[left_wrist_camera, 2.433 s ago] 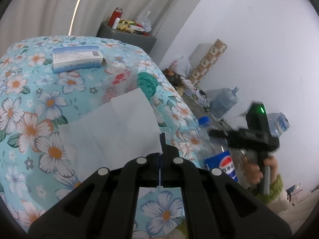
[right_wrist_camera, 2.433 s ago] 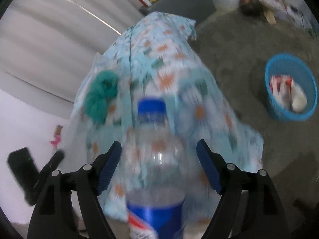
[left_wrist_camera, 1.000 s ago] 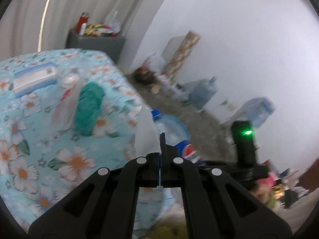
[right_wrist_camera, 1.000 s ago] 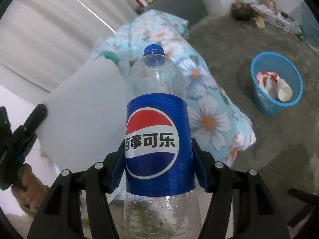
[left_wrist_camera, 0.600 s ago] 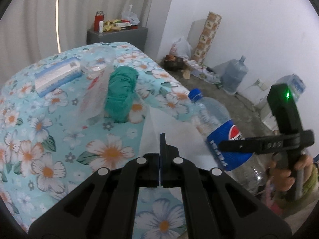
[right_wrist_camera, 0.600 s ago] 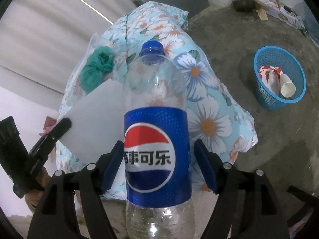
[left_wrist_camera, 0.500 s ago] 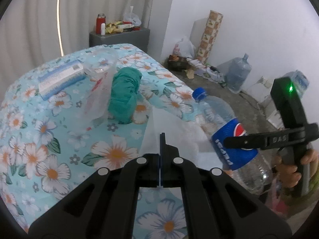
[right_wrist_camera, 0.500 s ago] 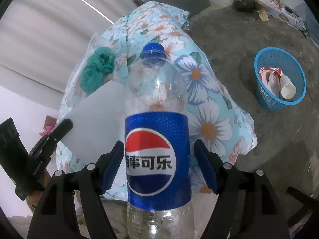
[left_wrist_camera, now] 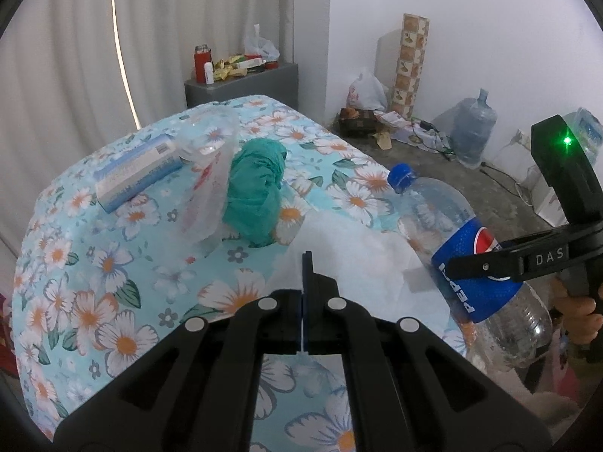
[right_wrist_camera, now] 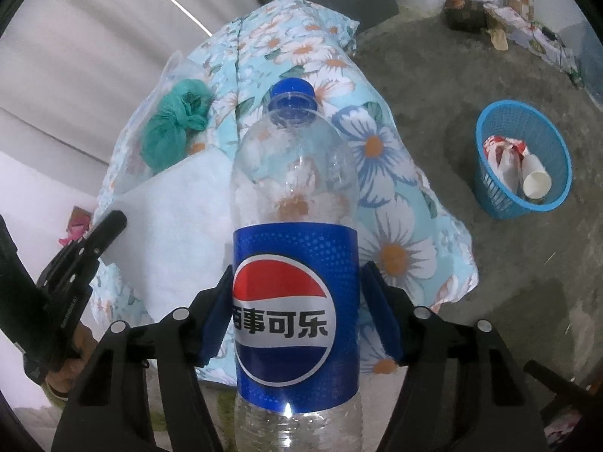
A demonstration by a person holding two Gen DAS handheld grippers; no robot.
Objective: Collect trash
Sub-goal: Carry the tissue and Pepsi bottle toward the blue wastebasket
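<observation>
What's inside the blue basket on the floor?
The blue basket holds a white paper cup lying on its side and a red-and-white wrapper. Anything beneath them is hidden.

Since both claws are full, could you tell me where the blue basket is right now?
In the right wrist view, the basket stands on the floor at right, apart from the floral table.
</observation>
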